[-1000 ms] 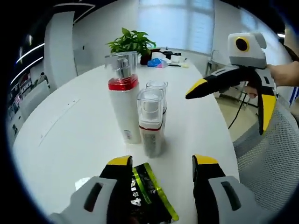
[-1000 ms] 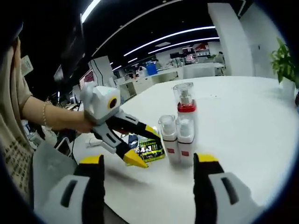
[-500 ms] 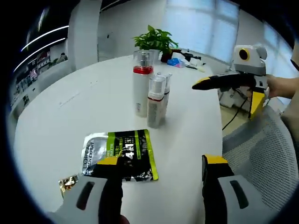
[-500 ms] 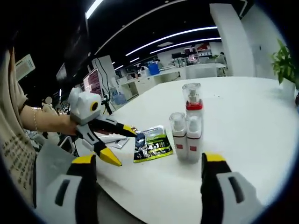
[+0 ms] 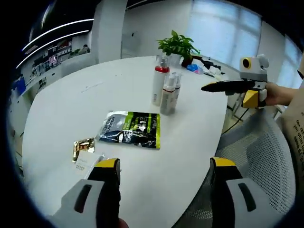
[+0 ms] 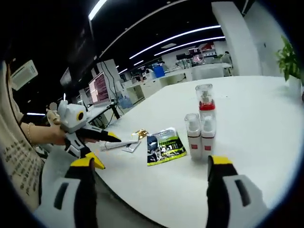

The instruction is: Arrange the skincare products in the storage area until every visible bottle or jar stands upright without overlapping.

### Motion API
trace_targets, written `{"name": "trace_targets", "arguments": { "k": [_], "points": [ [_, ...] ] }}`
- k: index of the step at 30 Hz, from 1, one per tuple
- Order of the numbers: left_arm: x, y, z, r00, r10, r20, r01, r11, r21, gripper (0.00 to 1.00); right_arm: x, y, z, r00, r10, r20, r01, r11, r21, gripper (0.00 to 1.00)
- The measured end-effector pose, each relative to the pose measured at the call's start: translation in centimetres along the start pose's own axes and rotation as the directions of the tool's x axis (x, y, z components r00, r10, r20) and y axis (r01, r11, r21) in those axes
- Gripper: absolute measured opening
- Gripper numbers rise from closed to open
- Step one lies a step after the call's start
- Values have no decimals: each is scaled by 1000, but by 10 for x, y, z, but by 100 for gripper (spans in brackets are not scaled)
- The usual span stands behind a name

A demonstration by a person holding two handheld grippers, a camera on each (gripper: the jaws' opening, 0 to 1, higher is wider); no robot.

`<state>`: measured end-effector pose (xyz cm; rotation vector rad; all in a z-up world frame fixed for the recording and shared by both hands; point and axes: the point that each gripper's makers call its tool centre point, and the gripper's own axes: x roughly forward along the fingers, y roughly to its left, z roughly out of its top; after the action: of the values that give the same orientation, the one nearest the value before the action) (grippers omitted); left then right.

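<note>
Three white pump bottles with red bands stand upright in a tight cluster on the round white table point(image 5: 61, 104): a tall bottle point(image 5: 160, 85) point(image 6: 204, 102) and two shorter bottles point(image 5: 167, 93) point(image 6: 192, 136) beside it. A green-and-black sachet point(image 5: 132, 129) point(image 6: 165, 145) lies flat in front of them. My left gripper point(image 5: 165, 164) point(image 6: 105, 149) is open and empty, well back from the sachet, near the table edge. To the right of the bottles my right gripper point(image 6: 152, 162) point(image 5: 205, 87) hovers open and empty, clear of them.
A small gold sachet point(image 5: 84, 145) point(image 6: 139, 134) and a white sachet point(image 5: 83, 162) point(image 6: 118, 143) lie near the table's near edge. A potted plant point(image 5: 178, 45) point(image 6: 289, 59) and clutter stand at the far side. A grey mesh chair point(image 5: 259, 156) sits by the table edge.
Both grippers have drawn back from the bottles, the left farthest, so the whole sachet and the small packets have come into its view. Bottles and sachet have not moved.
</note>
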<state>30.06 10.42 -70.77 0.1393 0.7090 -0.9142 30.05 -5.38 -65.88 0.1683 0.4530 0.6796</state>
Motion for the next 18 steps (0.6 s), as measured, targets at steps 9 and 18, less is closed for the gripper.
{"name": "trace_targets", "arguments": {
  "k": [9, 18],
  "points": [
    [-34, 6, -18, 995, 97, 38, -93, 991, -97, 78, 3, 12, -3, 1000, 17, -19, -17, 1000, -9, 100],
    [-47, 14, -29, 989, 142, 43, -135, 980, -148, 80, 4, 13, -2, 1000, 9, -15, -9, 1000, -21, 100]
  ]
}}
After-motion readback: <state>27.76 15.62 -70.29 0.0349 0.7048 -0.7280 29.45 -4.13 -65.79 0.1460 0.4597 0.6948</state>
